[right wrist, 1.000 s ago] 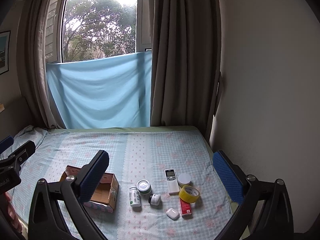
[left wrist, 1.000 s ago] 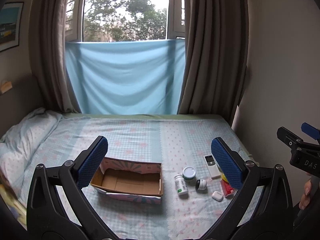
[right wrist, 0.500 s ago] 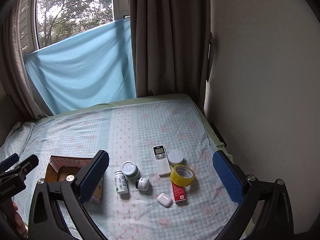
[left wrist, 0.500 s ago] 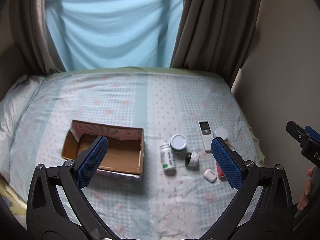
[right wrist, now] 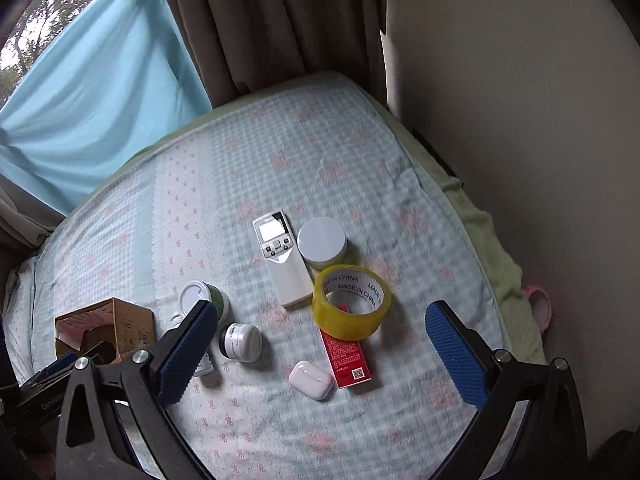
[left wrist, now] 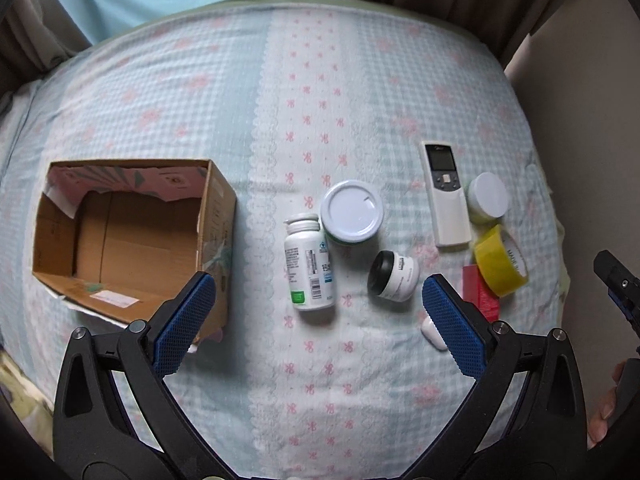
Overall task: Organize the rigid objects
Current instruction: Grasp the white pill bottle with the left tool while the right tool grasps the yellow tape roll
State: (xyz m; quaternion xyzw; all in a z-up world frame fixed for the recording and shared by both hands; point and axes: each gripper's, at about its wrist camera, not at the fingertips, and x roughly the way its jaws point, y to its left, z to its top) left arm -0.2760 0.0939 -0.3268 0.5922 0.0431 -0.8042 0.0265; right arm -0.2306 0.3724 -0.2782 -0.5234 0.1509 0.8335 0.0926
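An open cardboard box point(left wrist: 132, 236) lies empty on the bed at left; it also shows in the right wrist view point(right wrist: 106, 330). To its right lie a white pill bottle point(left wrist: 308, 266), a white-lidded green jar point(left wrist: 352, 212), a small black-capped jar point(left wrist: 394, 276), a white remote point(left wrist: 446, 192), a white-lidded tub point(left wrist: 489, 200), a yellow tape roll point(right wrist: 351, 302), a red carton point(right wrist: 347, 356) and a white earbud case point(right wrist: 311, 380). My left gripper point(left wrist: 316, 322) is open above the pill bottle. My right gripper point(right wrist: 320, 354) is open above the tape, carton and earbud case.
The bed point(left wrist: 320, 80) has a checked blue sheet. A wall point(right wrist: 520, 100) runs close along its right side. Brown curtains point(right wrist: 272, 20) and a blue cloth point(right wrist: 88, 100) hang at the far end. A pink object point(right wrist: 538, 312) sits past the bed's right edge.
Both grippers have tilted down and moved closer over the bed, so the objects appear larger and the window has left view. Both remain open. No object has moved.
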